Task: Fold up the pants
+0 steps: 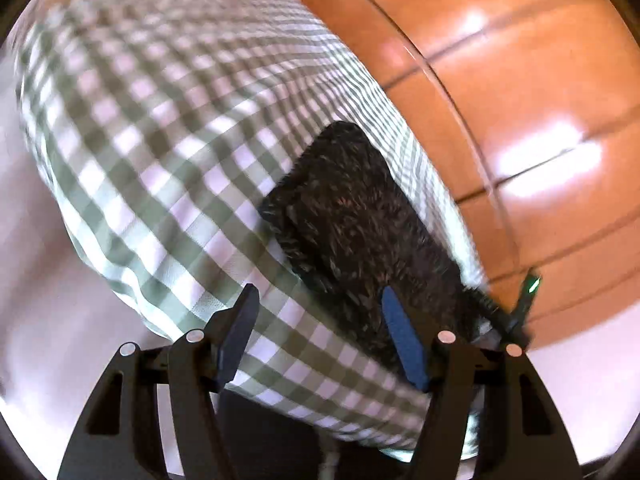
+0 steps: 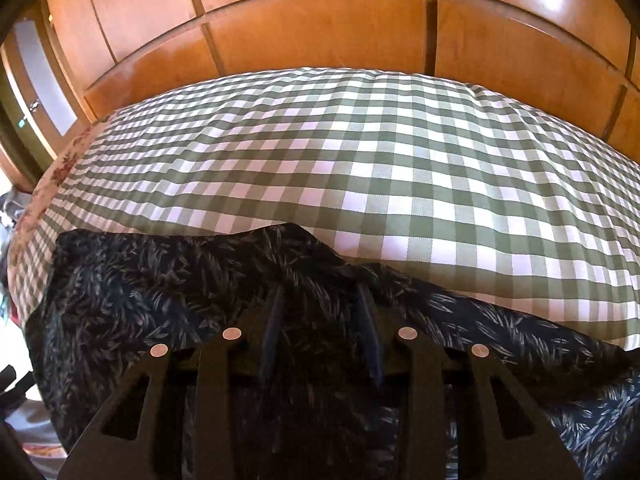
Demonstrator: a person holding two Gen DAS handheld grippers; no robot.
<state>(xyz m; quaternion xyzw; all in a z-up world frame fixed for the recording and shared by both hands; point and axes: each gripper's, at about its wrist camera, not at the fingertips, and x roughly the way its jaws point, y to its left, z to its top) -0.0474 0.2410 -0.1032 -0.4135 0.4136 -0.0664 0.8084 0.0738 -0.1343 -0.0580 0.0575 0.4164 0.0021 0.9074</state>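
Note:
The pants (image 1: 352,216) are dark fabric with a fine leaf print, lying on a green and white checked bed cover (image 1: 160,128). In the left wrist view my left gripper (image 1: 318,300) is open, its fingers spread wide over the cover at the near end of the pants, holding nothing. In the right wrist view the pants (image 2: 160,288) spread across the near part of the bed cover (image 2: 400,168). My right gripper (image 2: 320,296) has its fingers partly closed with a raised fold of the pants between them.
A wooden panelled wardrobe (image 2: 320,28) stands behind the bed. A floral cloth (image 2: 44,188) edges the bed at the left. A white floor area (image 1: 32,240) shows beside the bed in the left wrist view.

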